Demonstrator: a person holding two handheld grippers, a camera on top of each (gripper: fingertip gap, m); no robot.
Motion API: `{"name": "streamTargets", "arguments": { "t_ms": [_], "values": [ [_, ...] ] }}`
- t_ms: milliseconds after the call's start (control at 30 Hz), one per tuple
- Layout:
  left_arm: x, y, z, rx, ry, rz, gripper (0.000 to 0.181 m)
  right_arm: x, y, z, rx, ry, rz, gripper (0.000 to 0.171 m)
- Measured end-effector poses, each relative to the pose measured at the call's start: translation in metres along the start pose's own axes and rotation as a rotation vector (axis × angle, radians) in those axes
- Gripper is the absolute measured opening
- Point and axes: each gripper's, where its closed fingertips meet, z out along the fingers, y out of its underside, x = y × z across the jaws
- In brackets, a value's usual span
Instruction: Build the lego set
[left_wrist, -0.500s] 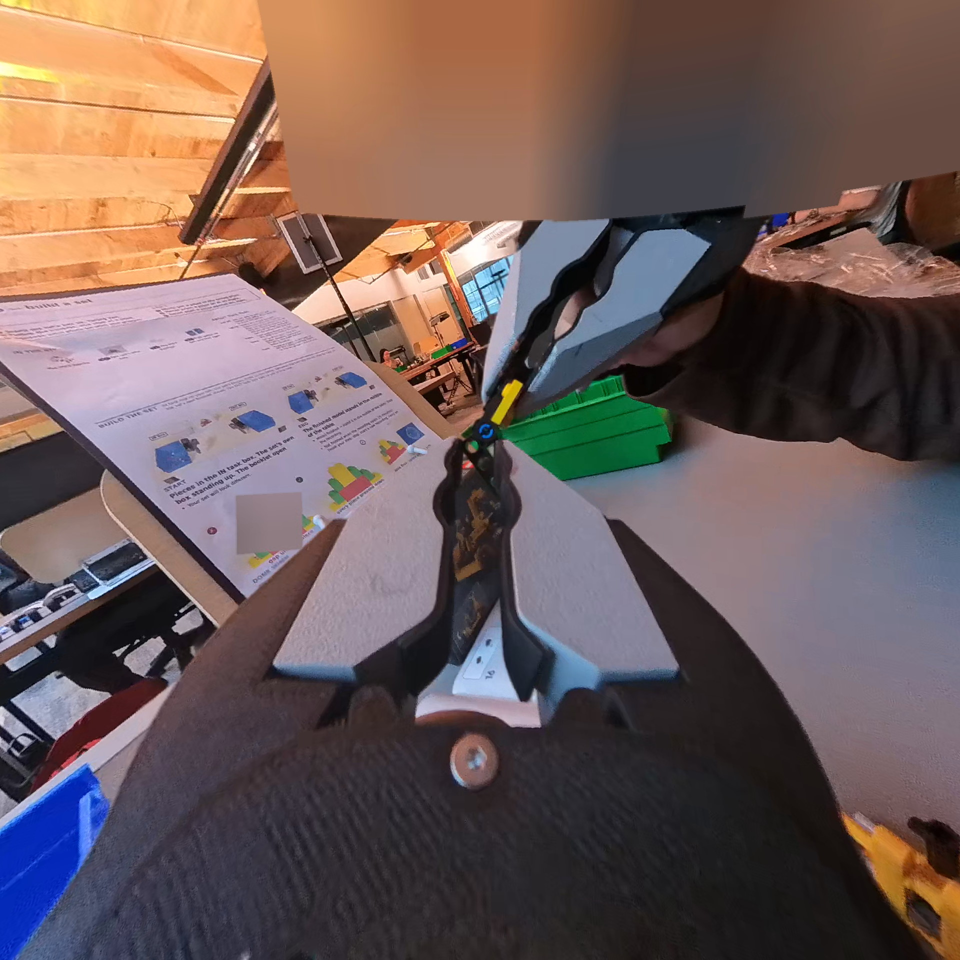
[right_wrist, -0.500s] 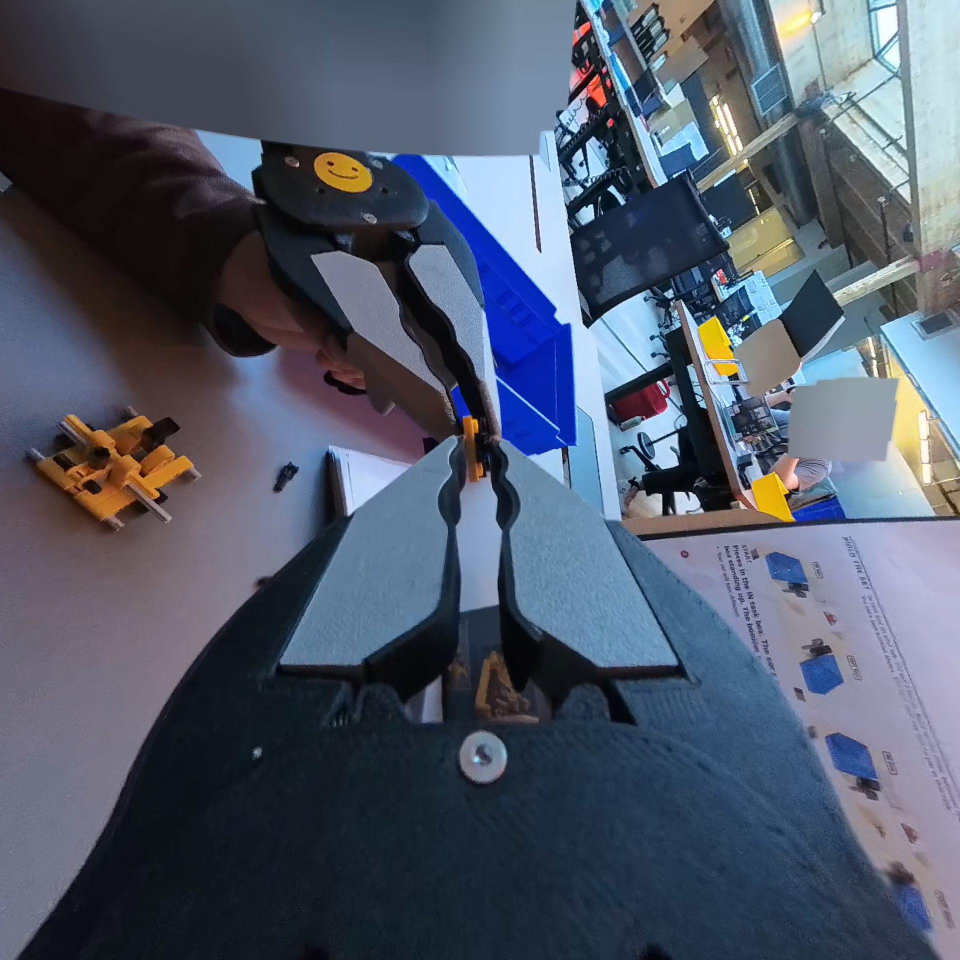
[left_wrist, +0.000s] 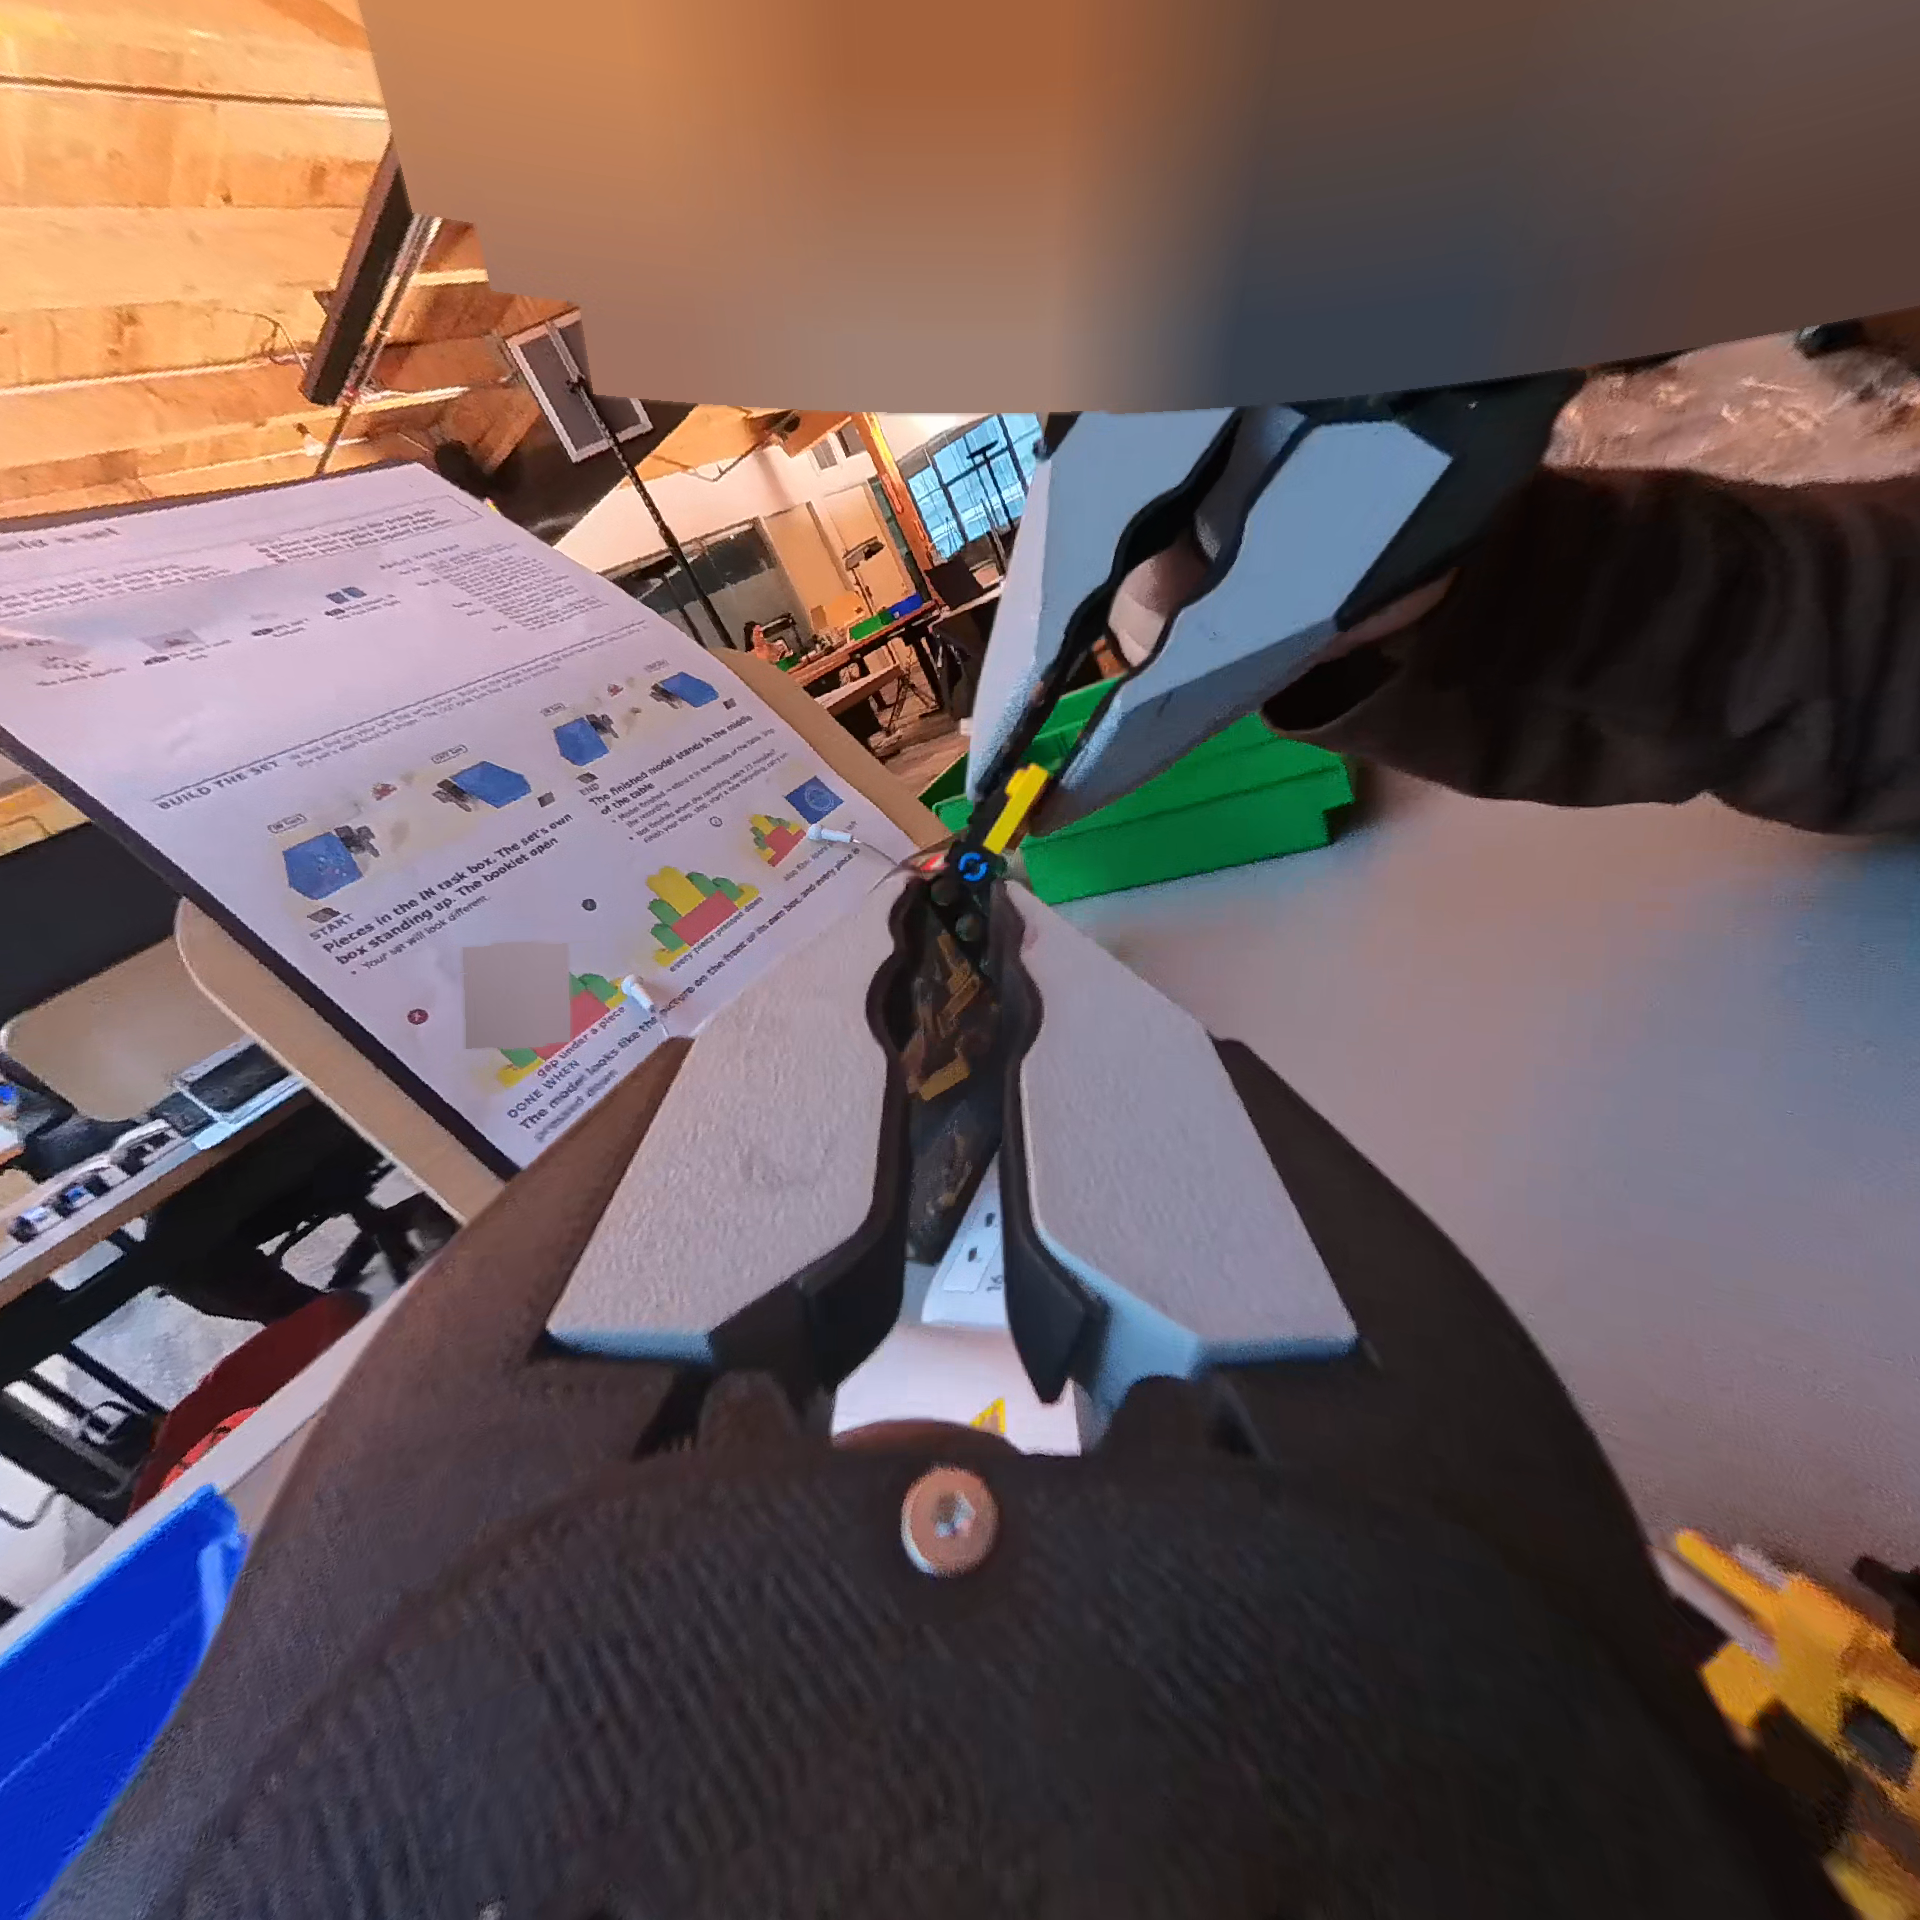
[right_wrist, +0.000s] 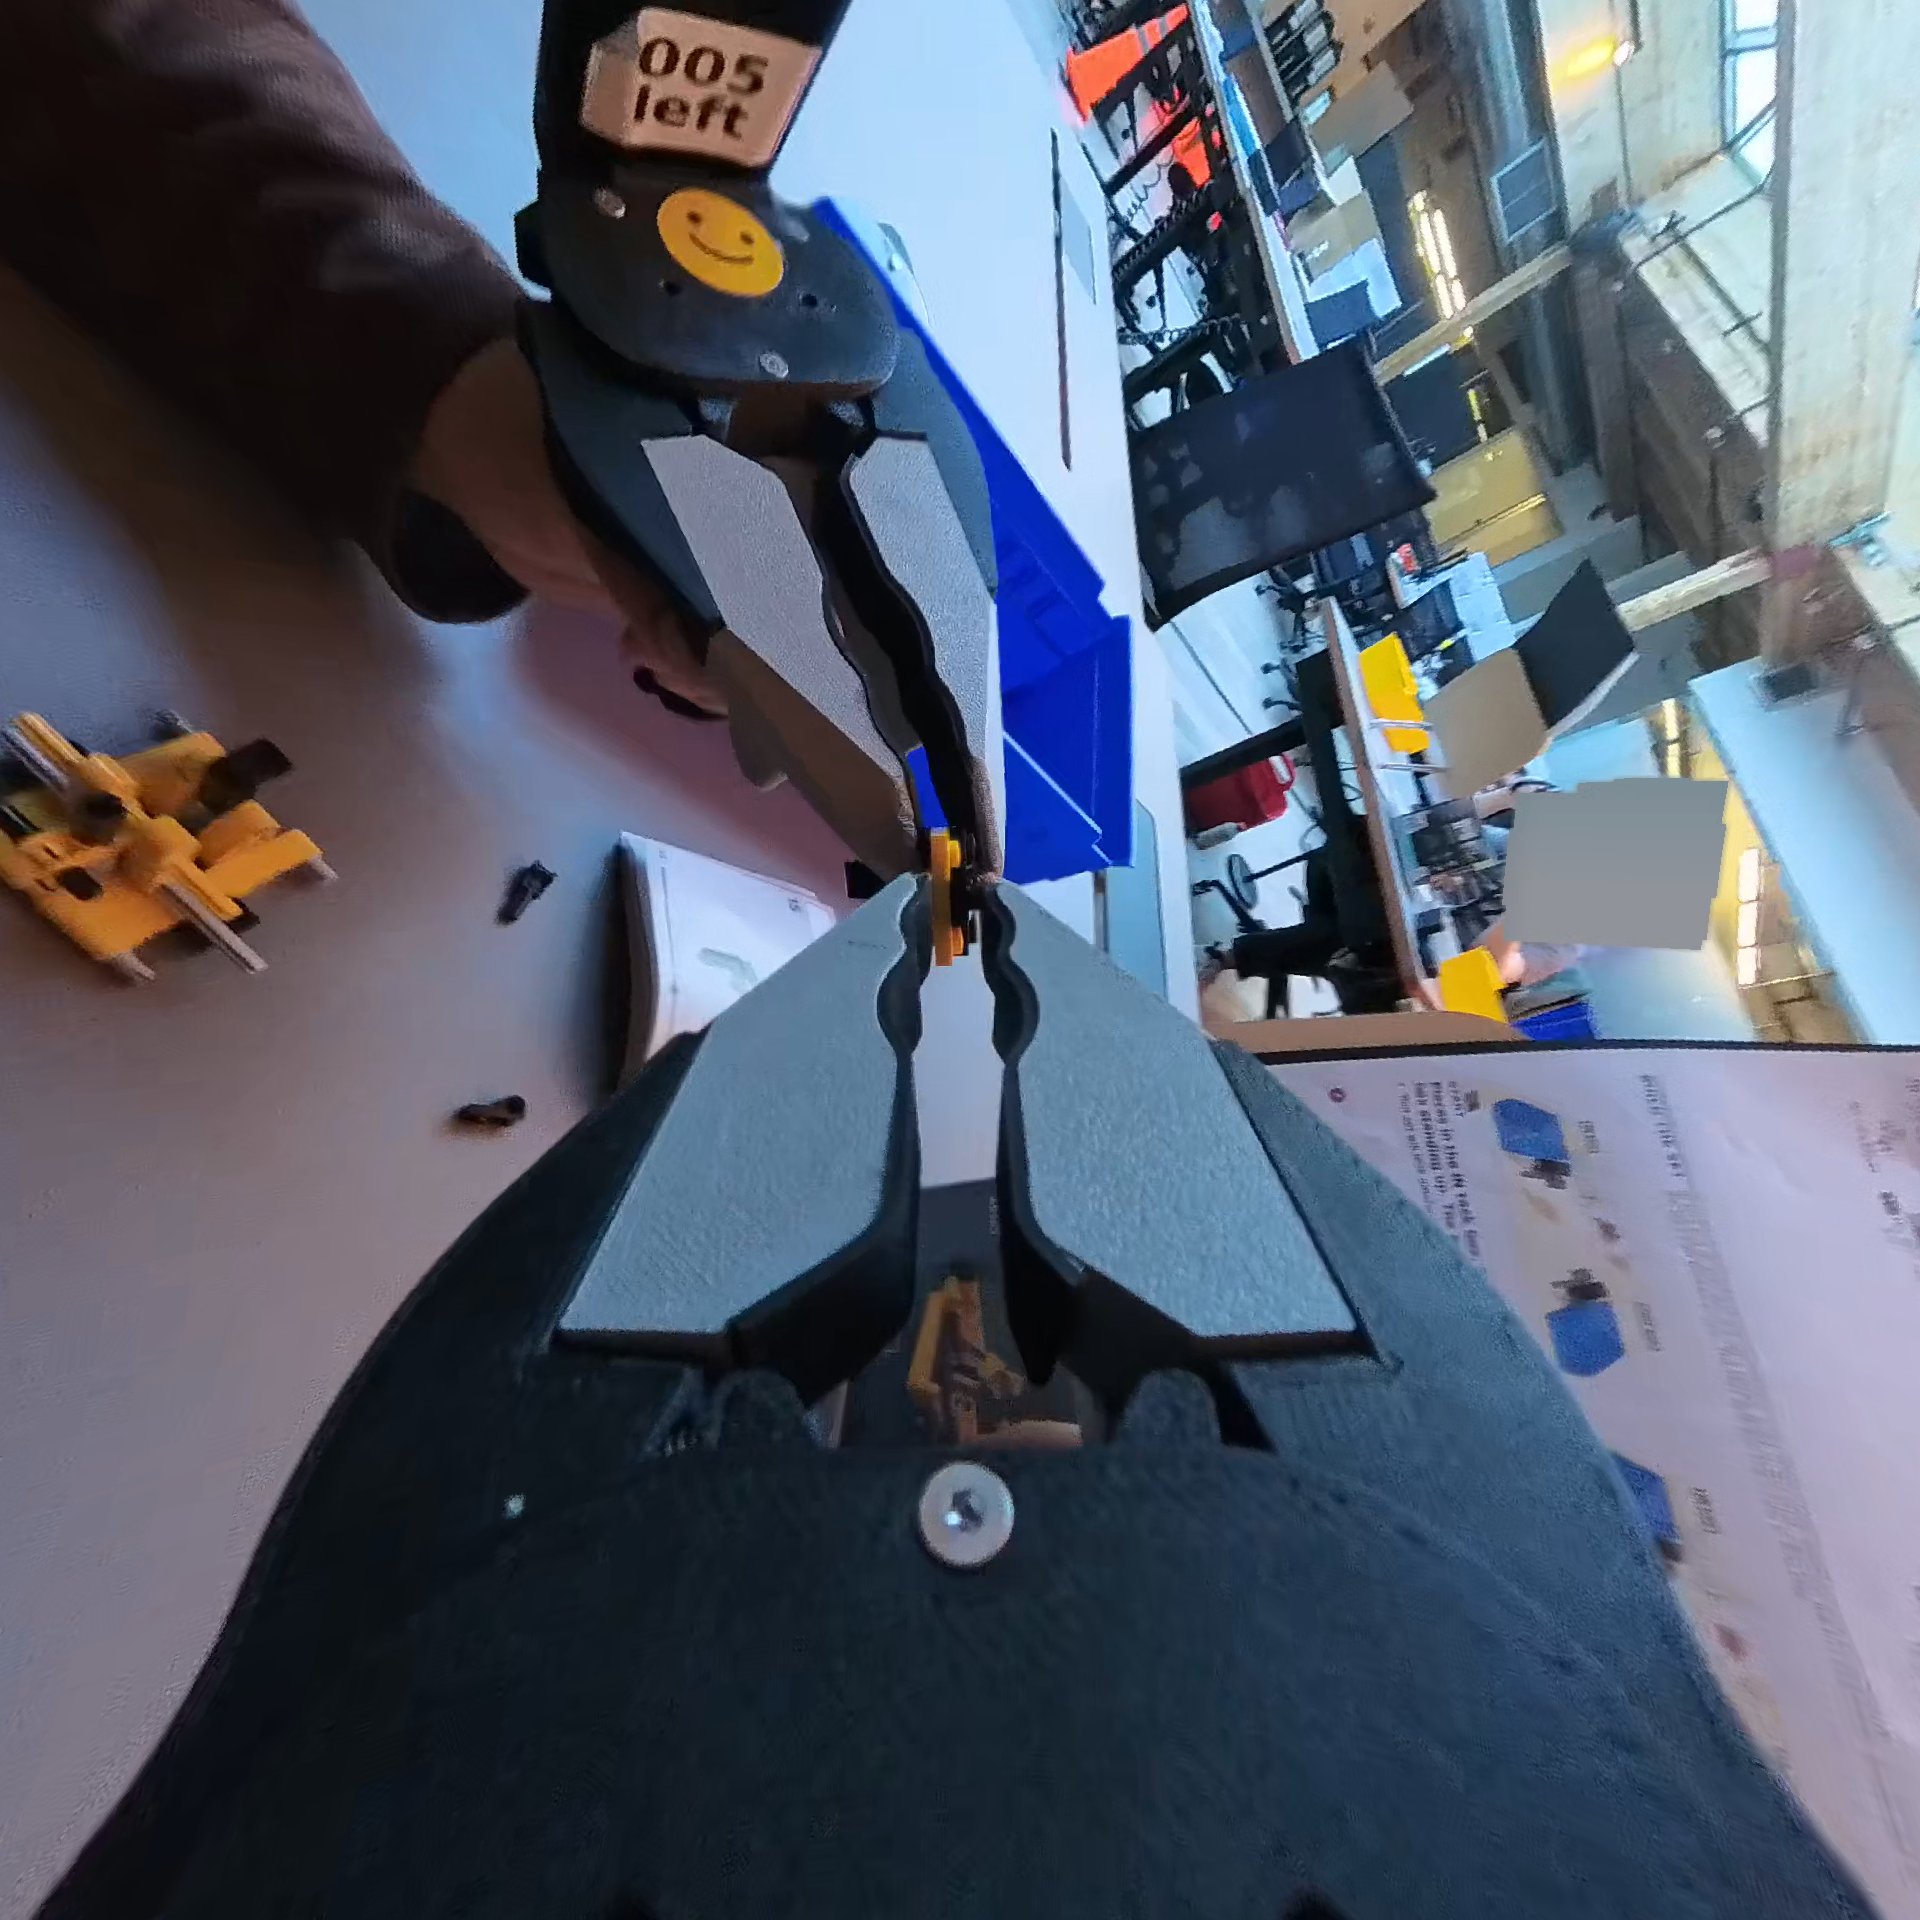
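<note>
My left gripper (left_wrist: 961, 906) is shut on a small black piece with a blue pin (left_wrist: 971, 868) at its tip. My right gripper (left_wrist: 1006, 795) comes in from the upper right, shut on a small yellow piece (left_wrist: 1013, 805) that touches the blue pin. In the right wrist view my right gripper (right_wrist: 951, 925) pinches the yellow piece (right_wrist: 945, 899), and the left gripper (right_wrist: 948, 840) meets it tip to tip from above. Both are held in the air over the table. A partly built yellow model (right_wrist: 135, 842) lies on the table to the left.
An open booklet (right_wrist: 707, 935) and two small black pieces (right_wrist: 525, 888) (right_wrist: 488, 1112) lie on the table (right_wrist: 260, 1195). A blue bin (right_wrist: 1049, 707) is behind the grippers. A green bin (left_wrist: 1174, 821) and a standing instruction sheet (left_wrist: 416, 779) are at the table's edge.
Both grippers stay tip to tip with their pieces touching. The left gripper looks closer and more upright in the right wrist view. Nothing was let go.
</note>
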Motion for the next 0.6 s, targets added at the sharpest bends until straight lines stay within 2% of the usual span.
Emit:
{"name": "streamTargets", "arguments": {
  "t_ms": [433,600],
  "values": [
    [0.006,0.000,-0.005,0.002,0.041,0.156,0.009,-0.008,-0.001,0.004,-0.048,0.036,-0.129,0.007],
    [0.010,0.000,-0.004,-0.002,0.036,0.172,0.009,-0.011,0.000,0.003,-0.027,-0.017,-0.061,0.005]
  ]
}}
